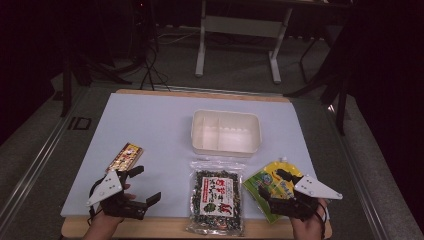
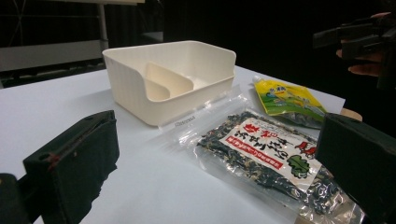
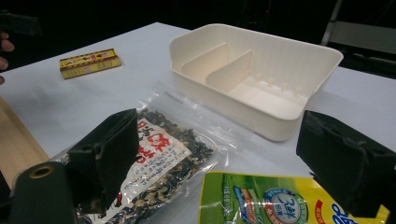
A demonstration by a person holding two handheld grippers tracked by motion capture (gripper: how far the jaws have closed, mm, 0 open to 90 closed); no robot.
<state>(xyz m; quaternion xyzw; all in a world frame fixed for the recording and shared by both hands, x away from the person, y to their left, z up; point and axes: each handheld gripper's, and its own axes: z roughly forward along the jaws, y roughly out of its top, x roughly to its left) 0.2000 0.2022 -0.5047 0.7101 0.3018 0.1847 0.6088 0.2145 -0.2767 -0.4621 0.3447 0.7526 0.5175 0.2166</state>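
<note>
Starting at the left of the high view, the left gripper [image 1: 141, 185] is hovering low over the near-left part of the white table sheet [image 1: 150, 125], its jaws standing wide apart with nothing between them. Just beyond it, the small yellow-and-red box [image 1: 125, 156] is lying flat on the sheet, close to the gripper and not touching it. Toward the middle, the clear seaweed packet [image 1: 216, 197] is lying flat at the near edge, its lower end reaching over the wooden table border [image 1: 165, 227]. Behind the packet, the cream divided tray [image 1: 226, 146] is sitting upright, with the packet's top edge just in front of its near wall; whether they touch I cannot tell. In the right gripper view a partition is splitting the tray's interior. Further right, the yellow-green spouted pouch [image 1: 272, 181] is lying flat beside the packet. The right gripper [image 1: 272, 184] is hanging directly over this pouch, jaws spread open, gripping nothing; in its own view the pouch is lying beneath and between the jaws.
</note>
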